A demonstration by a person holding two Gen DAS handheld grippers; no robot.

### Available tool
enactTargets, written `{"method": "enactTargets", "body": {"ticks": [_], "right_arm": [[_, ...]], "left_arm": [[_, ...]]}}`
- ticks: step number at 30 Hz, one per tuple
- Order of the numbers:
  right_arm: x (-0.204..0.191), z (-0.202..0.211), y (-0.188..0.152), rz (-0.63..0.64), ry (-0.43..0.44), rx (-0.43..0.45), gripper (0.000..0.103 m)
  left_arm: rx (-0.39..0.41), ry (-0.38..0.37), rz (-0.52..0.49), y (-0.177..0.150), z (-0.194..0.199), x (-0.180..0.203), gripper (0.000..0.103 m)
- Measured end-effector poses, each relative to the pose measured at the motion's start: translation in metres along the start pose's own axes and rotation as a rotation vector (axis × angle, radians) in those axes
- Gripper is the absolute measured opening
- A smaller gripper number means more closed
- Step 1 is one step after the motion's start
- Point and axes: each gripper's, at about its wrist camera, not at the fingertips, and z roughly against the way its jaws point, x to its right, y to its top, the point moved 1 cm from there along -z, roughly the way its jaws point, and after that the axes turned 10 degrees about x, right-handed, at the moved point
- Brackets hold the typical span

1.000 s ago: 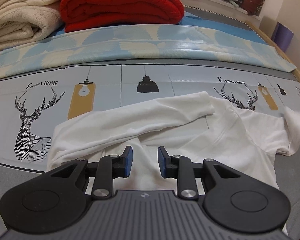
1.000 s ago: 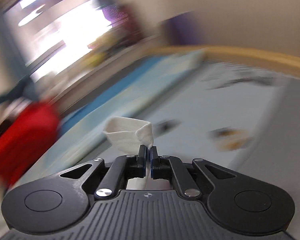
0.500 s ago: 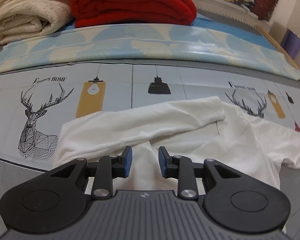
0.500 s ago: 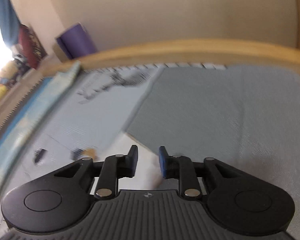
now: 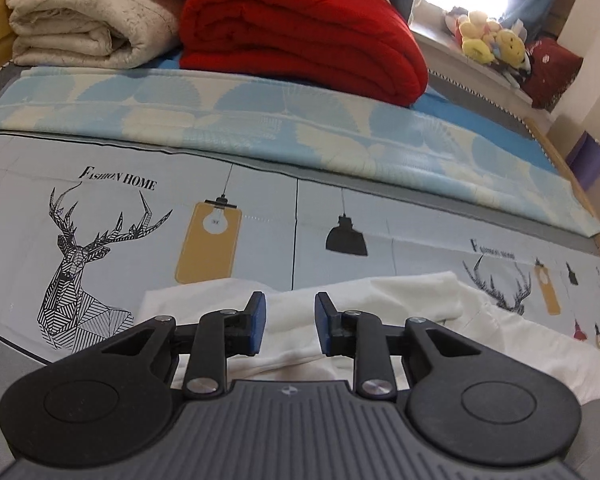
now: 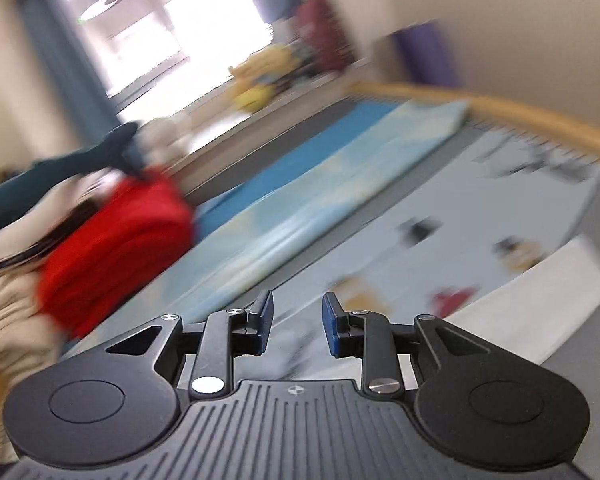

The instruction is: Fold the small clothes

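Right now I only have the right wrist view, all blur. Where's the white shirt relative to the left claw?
Observer: The white shirt lies on the deer-print sheet, just beyond the left claw.
Operator: Gripped?
Observer: No. The claw is open, with nothing pinched between its pads.
Operator: Sleeve state?
Observer: One long sleeve lies folded across the body.

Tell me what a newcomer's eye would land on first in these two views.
The folded red blanket at the far edge of the bed, beside the stack of cream blankets, stands out first. Next comes the white shirt, lying crumpled on the deer-print sheet just beyond the left gripper. The right gripper is empty, its jaws apart, in a motion-blurred view.
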Motion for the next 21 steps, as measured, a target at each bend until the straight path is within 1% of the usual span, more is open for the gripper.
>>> {"method": "enactTargets", "body": {"ticks": [2,4,5,7,8,9,10,11,13,16,21], "right_arm": [[-0.025,-0.003,-0.021,-0.025,0.069,-0.048,0.029],[-0.041,-0.016,-0.045,-0.013,0.128,-0.091,0.029],[-0.049,-0.025,-0.061,0.011,0.129,-0.121,0.029],[-0.061,-0.042,-0.085,0.041,0.097,-0.211,0.028],[-0.062,-0.052,-0.094,0.047,0.098,-0.238,0.023],[-0.063,-0.057,-0.102,0.046,0.081,-0.266,0.021],[-0.061,-0.065,-0.107,0.024,0.060,-0.302,0.019],[-0.062,-0.065,-0.113,-0.004,0.057,-0.329,0.019],[-0.065,-0.069,-0.120,-0.034,0.052,-0.350,0.019],[-0.067,-0.069,-0.119,-0.023,0.035,-0.345,0.019],[-0.056,-0.079,-0.119,-0.074,-0.013,-0.356,0.020]], "left_arm": [[-0.003,0.010,-0.024,-0.004,-0.003,0.002,0.029],[-0.002,0.012,-0.056,-0.008,-0.005,0.007,0.029],[-0.005,0.005,-0.073,-0.011,-0.006,0.010,0.029],[-0.017,-0.016,-0.111,-0.017,-0.011,0.019,0.029],[-0.022,-0.030,-0.130,-0.020,-0.013,0.025,0.029],[-0.026,-0.046,-0.148,-0.023,-0.016,0.031,0.029],[-0.027,-0.060,-0.160,-0.025,-0.019,0.037,0.029],[-0.027,-0.078,-0.169,-0.027,-0.022,0.044,0.029],[-0.020,-0.108,-0.188,-0.029,-0.030,0.058,0.029],[0.007,-0.125,-0.273,-0.039,-0.047,0.083,0.030],[0.005,-0.146,-0.414,-0.065,-0.080,0.121,0.031]]}}
